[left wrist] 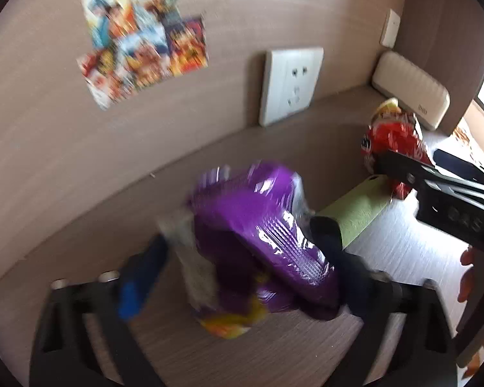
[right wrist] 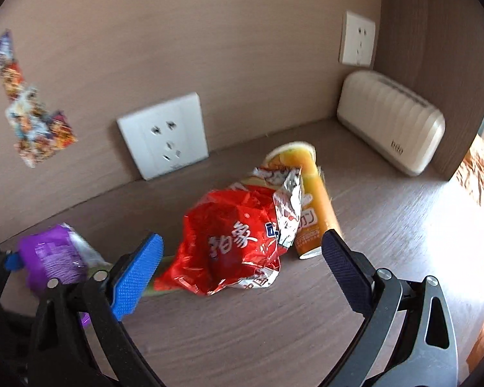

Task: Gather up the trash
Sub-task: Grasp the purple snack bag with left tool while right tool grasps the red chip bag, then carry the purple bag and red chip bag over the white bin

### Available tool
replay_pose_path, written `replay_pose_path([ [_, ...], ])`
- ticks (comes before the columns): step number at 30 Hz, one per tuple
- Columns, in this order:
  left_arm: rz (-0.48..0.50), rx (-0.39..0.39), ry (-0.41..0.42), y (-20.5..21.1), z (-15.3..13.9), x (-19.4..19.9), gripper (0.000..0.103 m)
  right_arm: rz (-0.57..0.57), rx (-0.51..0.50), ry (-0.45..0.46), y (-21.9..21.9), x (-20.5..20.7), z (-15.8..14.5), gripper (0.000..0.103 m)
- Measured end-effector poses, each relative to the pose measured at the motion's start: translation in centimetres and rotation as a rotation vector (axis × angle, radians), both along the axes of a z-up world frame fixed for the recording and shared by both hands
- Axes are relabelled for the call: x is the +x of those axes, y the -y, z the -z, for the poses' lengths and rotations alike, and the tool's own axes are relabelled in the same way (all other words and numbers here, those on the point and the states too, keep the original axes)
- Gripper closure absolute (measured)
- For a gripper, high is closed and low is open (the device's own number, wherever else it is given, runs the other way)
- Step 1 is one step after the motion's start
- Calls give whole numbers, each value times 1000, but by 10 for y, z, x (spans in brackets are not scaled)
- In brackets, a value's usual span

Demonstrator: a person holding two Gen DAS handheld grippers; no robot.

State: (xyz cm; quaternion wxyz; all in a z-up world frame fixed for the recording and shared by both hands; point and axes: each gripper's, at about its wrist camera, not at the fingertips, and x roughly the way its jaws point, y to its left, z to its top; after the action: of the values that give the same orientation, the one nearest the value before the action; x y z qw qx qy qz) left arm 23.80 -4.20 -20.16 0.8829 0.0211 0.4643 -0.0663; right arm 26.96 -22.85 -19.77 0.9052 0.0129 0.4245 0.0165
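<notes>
Jaws flank crinkled purple wrapper [left wrist: 258, 225], seemingly gripping.

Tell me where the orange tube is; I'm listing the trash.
In the right wrist view, the orange tube lies on the desk, right of the red wrapper.

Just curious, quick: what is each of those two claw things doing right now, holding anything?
Left gripper: fingers around the purple snack bag; grip cannot be told, blurred.
Right gripper: open, red wrapper between its fingers, not pinched.
</notes>
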Motion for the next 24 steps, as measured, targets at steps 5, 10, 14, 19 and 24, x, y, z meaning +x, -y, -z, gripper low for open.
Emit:
replay_pose_path([
  [5, 52, -7, 21, 8, -6, -8, 44, 3, 73, 6, 13, -10, -6, 46],
  [10, 91, 4, -6, 11, -16, -28, 48, -57, 66, 57, 16, -35, -36, 46],
  [14, 141, 4, 1, 15, -30, -64, 48, -91, 38, 104, 19, -60, -59, 46],
  [19, 168, 5, 53, 27, -58, -94, 49, -94, 26, 157, 25, -95, -82, 46],
  [24, 228, 40, 128, 57, -88, -115, 49, -96, 1, 195, 34, -133, -106, 46],
])
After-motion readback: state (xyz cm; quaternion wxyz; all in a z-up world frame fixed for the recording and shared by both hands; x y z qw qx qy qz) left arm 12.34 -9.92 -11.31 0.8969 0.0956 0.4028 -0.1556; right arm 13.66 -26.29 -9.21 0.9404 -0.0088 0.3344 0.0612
